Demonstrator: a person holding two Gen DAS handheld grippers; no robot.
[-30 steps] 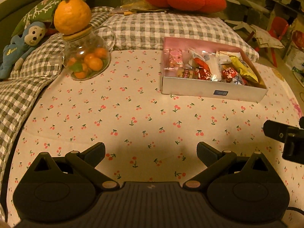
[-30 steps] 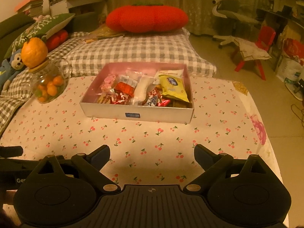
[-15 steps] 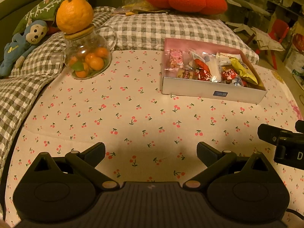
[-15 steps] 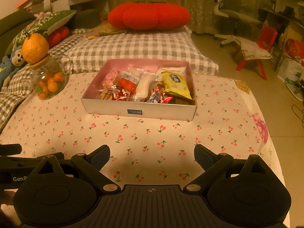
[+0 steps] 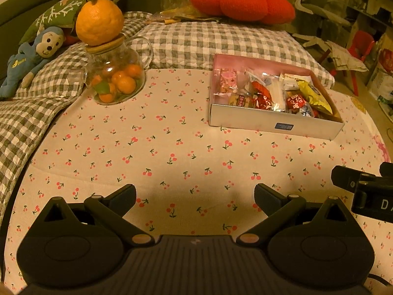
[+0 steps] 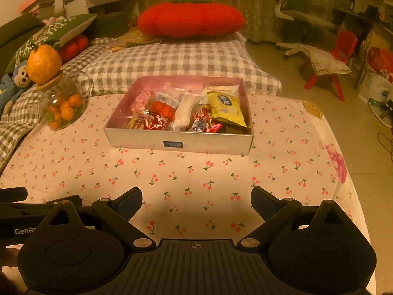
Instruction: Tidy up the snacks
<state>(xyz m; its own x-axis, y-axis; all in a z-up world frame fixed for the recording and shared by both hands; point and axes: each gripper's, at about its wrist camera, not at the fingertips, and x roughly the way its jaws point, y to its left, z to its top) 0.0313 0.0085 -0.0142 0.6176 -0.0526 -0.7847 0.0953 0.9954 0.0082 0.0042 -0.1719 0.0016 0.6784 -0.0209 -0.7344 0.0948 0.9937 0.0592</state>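
Both tongs first: left gripper (image 5: 195, 196) and right gripper (image 6: 196, 198) have jaws spread wide, nothing held, each hovering over the near part of the cherry-print sheet (image 6: 191, 179); we see the right unit at the left view's right edge; then by size: red plush cushion (image 6: 191, 19) at the far end on the grey checked quilt (image 6: 172, 61); snack box (image 6: 176, 143) sits mid-bed on the sheet, shallow, silver outside, pink inside, small blue label on the near wall; packed with wrapped snacks; yellow packet (image 6: 226, 109) on its right, red wrappers (image 6: 157, 121) centre-left; glass jar (image 5: 115, 78) of small oranges left of the box, well apart, a big orange (image 5: 99, 24) on its lid.
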